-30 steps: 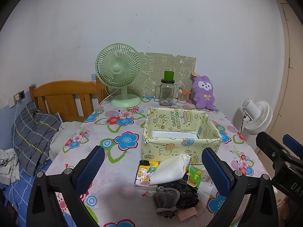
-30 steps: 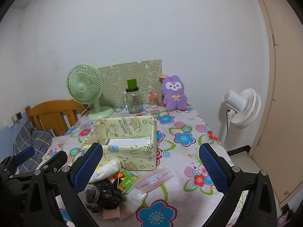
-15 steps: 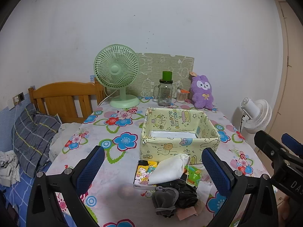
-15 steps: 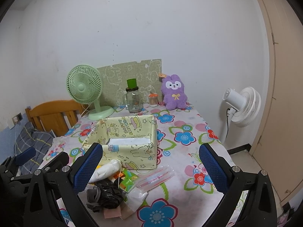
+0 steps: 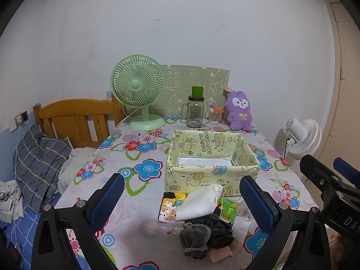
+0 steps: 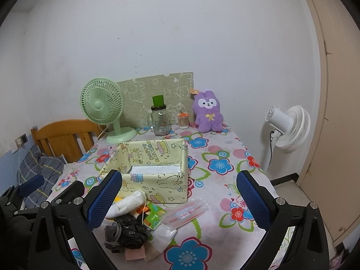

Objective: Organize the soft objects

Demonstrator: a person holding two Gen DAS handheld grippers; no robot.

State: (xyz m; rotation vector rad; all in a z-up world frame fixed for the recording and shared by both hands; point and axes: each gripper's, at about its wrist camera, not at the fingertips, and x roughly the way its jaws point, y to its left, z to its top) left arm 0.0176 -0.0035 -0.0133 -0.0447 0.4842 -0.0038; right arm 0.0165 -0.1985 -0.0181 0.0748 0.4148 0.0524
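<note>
On the flowered tabletop the yellow fabric box holds only a flat white sheet on its floor. Just before it lies the pile of soft things: a white pouch, a grey drawstring bag and black plastic, partly overlapping. The left hand-held gripper and right hand-held gripper both gape wide, empty, above the pile.

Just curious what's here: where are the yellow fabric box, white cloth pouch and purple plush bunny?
Yellow fabric box [image 5: 202, 175]: left wrist view, front wall.
White cloth pouch [image 5: 198, 203]: left wrist view, middle.
Purple plush bunny [image 6: 208, 114]: right wrist view, belly.
</note>
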